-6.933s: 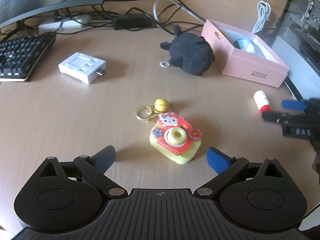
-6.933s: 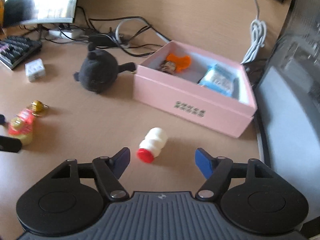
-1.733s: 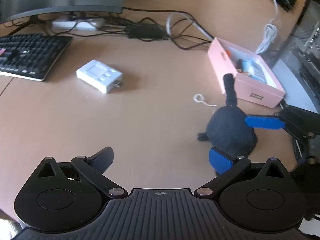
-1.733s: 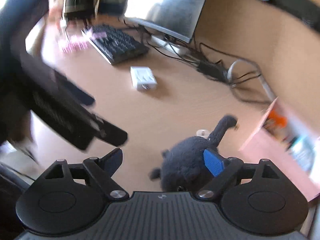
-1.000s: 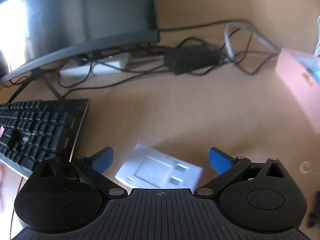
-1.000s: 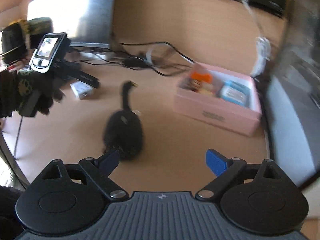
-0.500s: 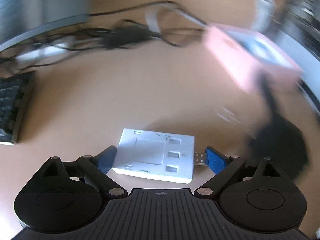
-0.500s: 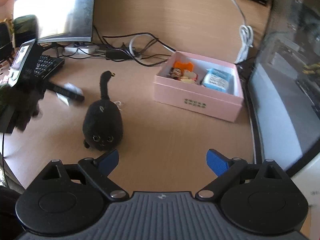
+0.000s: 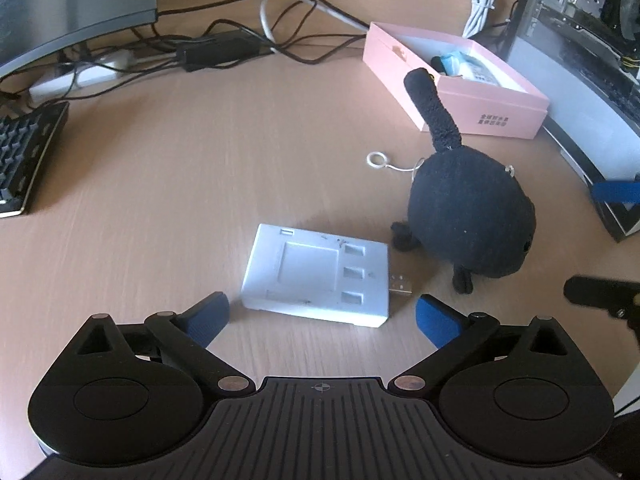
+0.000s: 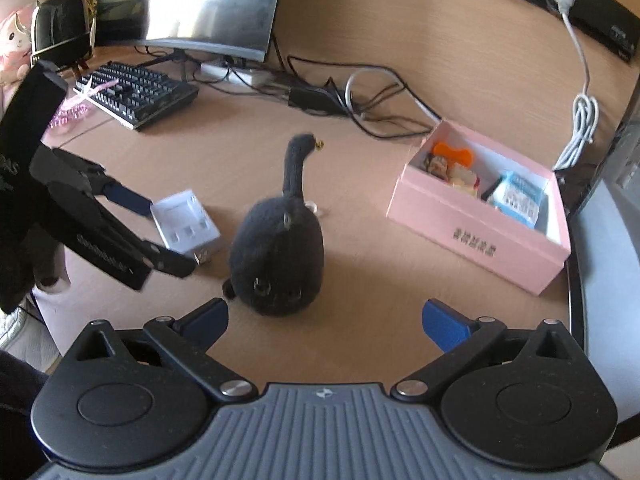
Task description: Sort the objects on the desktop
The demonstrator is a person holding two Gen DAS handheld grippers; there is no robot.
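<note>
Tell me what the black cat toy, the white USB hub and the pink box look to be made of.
Black cat toy: plush fabric, fuzzy matte nap. White USB hub: likely hard plastic, smooth, faint sheen, moulded ports. Pink box: probably cardboard, matte, thin straight walls, printed text.

Far to my left a black keyboard [image 10: 136, 94] lies on the wooden desk [image 9: 180, 168], with a curved monitor [image 10: 208, 4] standing behind it. A tangle of dark cables [image 9: 224, 46] and a white power strip [image 9: 80, 78] run along the far edge. To the right, a coiled white cable [image 10: 582, 128] hangs beside a computer case [image 9: 580, 40].
</note>
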